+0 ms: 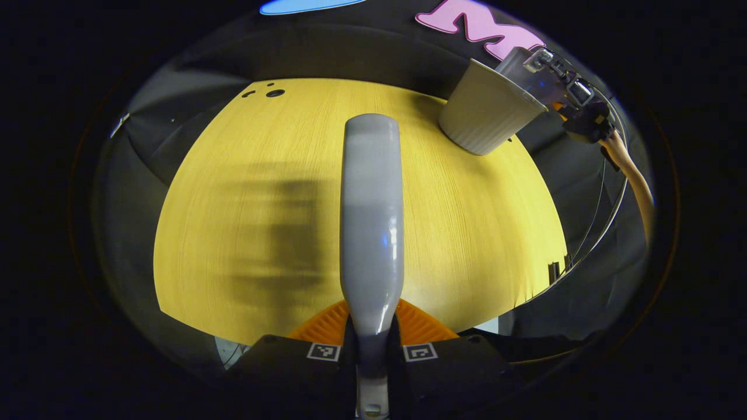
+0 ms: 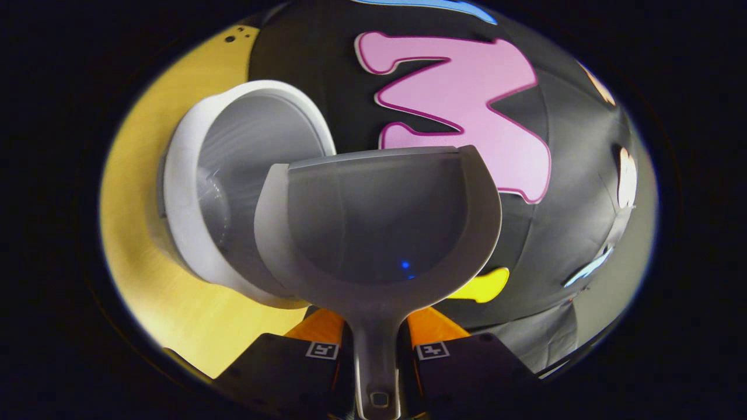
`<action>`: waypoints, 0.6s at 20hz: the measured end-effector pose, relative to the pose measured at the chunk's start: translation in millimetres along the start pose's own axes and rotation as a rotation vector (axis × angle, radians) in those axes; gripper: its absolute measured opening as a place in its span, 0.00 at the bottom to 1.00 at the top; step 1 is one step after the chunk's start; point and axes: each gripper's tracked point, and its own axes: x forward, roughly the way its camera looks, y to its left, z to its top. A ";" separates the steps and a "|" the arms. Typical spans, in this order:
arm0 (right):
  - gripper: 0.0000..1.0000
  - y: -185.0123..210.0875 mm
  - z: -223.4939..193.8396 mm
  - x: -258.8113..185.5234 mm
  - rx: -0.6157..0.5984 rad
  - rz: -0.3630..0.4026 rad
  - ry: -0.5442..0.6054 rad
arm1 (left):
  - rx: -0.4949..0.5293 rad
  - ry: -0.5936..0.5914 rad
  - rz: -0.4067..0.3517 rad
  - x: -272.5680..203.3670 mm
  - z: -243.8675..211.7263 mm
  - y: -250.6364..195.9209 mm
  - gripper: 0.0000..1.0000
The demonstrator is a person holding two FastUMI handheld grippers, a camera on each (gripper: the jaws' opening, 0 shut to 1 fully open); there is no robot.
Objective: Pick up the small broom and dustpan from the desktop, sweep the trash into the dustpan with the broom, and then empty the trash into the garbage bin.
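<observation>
My left gripper (image 1: 372,345) is shut on the grey small broom (image 1: 372,221), which points forward above the yellow desktop (image 1: 478,233). At the far right of the left gripper view stands the white garbage bin (image 1: 487,111), with the grey dustpan (image 1: 521,63) tilted over its rim and the other gripper (image 1: 575,93) behind it. In the right gripper view my right gripper (image 2: 376,350) is shut on the handle of the dustpan (image 2: 376,233). Its pan looks empty and hangs beside the open mouth of the garbage bin (image 2: 233,175). Something pale and crumpled lies inside the bin; I cannot tell what.
The desktop (image 2: 146,245) ends close behind the bin, against the black cloth wall. Small dark holes (image 1: 274,92) mark the desktop's far left corner. A person's forearm (image 1: 633,175) and cables (image 1: 607,216) hang off the right edge.
</observation>
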 end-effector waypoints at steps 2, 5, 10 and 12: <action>0.33 3.4 2.5 -2.1 0.119 0.018 0.003 | -0.014 -0.008 0.013 -1.7 2.1 1.2 0.25; 0.33 7.6 12.0 -6.1 0.267 0.053 -0.027 | -0.050 -0.033 0.034 -3.9 8.7 -1.3 0.25; 0.33 21.7 17.9 -4.5 0.521 0.215 -0.070 | -0.135 -0.091 0.082 -5.3 20.0 -14.6 0.25; 0.33 26.0 23.8 -6.3 0.580 0.279 -0.110 | -0.163 -0.115 0.114 -4.4 21.6 -19.2 0.25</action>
